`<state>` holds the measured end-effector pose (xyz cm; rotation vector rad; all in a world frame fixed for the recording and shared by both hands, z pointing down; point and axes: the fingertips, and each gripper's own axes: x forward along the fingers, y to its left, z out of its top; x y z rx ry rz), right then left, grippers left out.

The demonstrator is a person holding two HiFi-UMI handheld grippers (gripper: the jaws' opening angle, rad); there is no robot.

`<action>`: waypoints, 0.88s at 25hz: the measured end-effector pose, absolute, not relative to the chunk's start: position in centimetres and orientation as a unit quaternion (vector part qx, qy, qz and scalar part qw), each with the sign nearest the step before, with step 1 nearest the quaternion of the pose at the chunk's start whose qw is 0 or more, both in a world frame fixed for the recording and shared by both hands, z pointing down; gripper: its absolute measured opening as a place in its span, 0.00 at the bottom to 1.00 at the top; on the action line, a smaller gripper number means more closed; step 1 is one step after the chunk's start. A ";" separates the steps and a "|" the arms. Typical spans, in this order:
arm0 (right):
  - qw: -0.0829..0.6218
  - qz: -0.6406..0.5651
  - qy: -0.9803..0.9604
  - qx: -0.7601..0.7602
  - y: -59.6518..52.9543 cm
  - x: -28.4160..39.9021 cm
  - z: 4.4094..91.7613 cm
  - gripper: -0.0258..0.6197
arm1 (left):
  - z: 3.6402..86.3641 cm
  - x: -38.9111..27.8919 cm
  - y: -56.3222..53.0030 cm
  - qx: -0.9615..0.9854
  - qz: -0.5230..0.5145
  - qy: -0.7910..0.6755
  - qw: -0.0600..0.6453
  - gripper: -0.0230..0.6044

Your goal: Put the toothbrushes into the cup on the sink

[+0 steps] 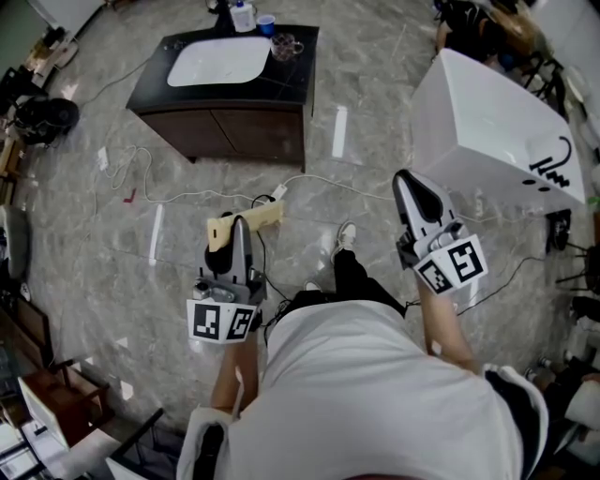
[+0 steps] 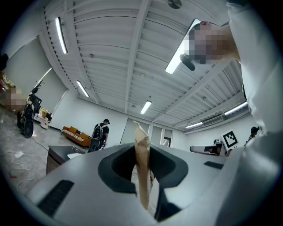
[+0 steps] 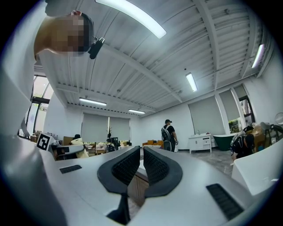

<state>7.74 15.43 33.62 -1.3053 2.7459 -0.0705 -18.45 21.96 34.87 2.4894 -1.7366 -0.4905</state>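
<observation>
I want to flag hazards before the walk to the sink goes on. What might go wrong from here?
A white cable lies across the floor between the person and the vanity, so tripping is possible. The glass cup stands near the counter's right edge beside a blue cup, and a careless reach may knock one over. The left gripper pinches a thin tan item, which could slip.

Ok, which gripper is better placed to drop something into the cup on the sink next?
Left. The left gripper is clamped on a thin tan packet, probably a toothbrush, while the right gripper is empty. Both are far from the glass cup on the sink.
</observation>
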 end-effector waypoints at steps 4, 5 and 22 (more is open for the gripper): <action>0.049 -0.027 0.905 -0.421 13.3 7.4 34.3 0.11 | 35.0 -18.6 20.4 0.804 -0.157 -0.573 0.024 0.15; 0.049 -0.028 0.905 -0.421 12.6 7.4 34.4 0.11 | 34.9 -18.6 19.9 0.802 -0.157 -0.576 0.022 0.15; 0.051 -0.047 0.903 -0.423 2.1 9.6 35.2 0.11 | 35.0 -16.1 9.8 0.803 -0.147 -0.577 0.031 0.15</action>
